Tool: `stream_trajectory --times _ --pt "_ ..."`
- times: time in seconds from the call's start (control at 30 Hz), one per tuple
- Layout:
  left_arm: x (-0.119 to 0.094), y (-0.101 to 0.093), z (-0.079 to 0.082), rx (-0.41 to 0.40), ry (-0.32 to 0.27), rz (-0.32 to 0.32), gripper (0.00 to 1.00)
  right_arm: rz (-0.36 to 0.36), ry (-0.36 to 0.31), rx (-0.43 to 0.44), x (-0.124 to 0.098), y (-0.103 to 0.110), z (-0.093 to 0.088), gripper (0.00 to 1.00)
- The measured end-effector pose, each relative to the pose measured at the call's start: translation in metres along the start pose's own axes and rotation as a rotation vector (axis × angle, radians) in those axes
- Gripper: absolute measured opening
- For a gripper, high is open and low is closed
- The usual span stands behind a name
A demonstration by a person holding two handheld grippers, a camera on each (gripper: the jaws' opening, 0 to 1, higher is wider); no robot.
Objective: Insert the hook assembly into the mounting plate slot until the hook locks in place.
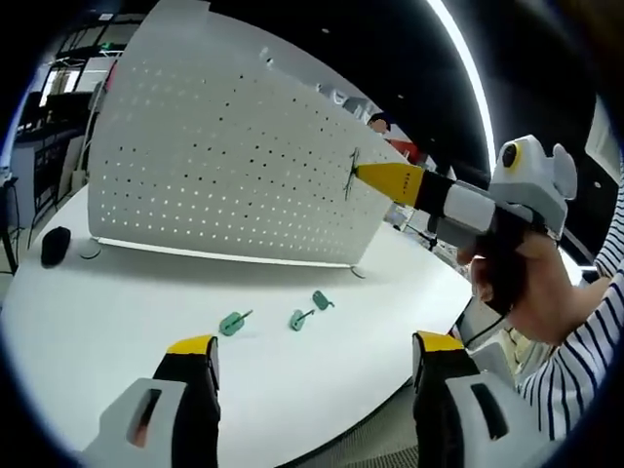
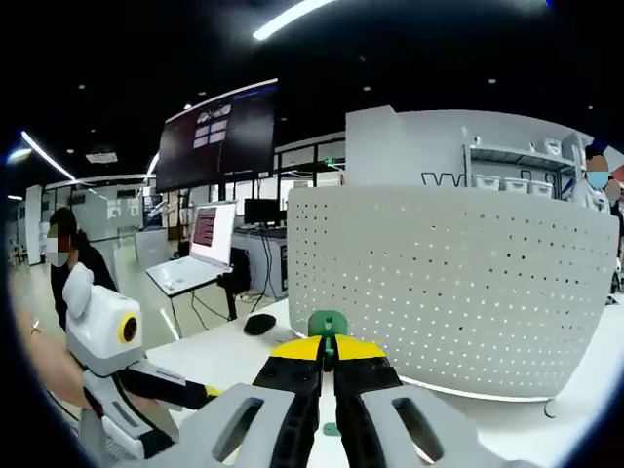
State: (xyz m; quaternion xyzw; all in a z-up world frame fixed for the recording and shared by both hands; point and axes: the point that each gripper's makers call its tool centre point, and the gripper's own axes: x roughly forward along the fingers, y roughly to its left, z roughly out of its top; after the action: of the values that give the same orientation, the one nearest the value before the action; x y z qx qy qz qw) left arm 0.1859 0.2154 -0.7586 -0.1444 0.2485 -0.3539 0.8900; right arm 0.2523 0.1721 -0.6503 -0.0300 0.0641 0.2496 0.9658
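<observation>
Our right gripper (image 2: 329,363) clamps a green hook (image 2: 328,325) before the white pegboard (image 2: 458,283) (three spare hooks (image 1: 234,322) lie tabled); our left gripper (image 1: 307,349) gapes open.

A dark ceiling with long light strips (image 2: 291,17). Far left, a large wall screen (image 2: 216,134) above a desk with an open laptop (image 2: 200,246); far right, white shelving (image 2: 517,166).

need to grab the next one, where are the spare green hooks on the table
In the left gripper view, three green hooks lie loose on the white table, just ahead of the open left gripper and in front of the upright pegboard.
</observation>
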Motion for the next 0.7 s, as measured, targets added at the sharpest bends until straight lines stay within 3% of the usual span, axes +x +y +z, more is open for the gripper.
stream_trajectory --times 0.23,0.47,0.7 --pt "0.000 0.002 0.004 -0.013 -0.012 0.007 0.86 -0.095 -0.012 -0.010 0.012 -0.028 -0.002 0.01" --pt "-0.002 0.004 -0.002 0.020 0.010 0.010 0.89 -0.168 -0.041 -0.016 0.025 -0.052 0.008 0.01" --pt "-0.003 0.003 -0.001 0.018 -0.005 -0.005 0.93 -0.237 -0.055 -0.016 0.041 -0.070 0.015 0.01"
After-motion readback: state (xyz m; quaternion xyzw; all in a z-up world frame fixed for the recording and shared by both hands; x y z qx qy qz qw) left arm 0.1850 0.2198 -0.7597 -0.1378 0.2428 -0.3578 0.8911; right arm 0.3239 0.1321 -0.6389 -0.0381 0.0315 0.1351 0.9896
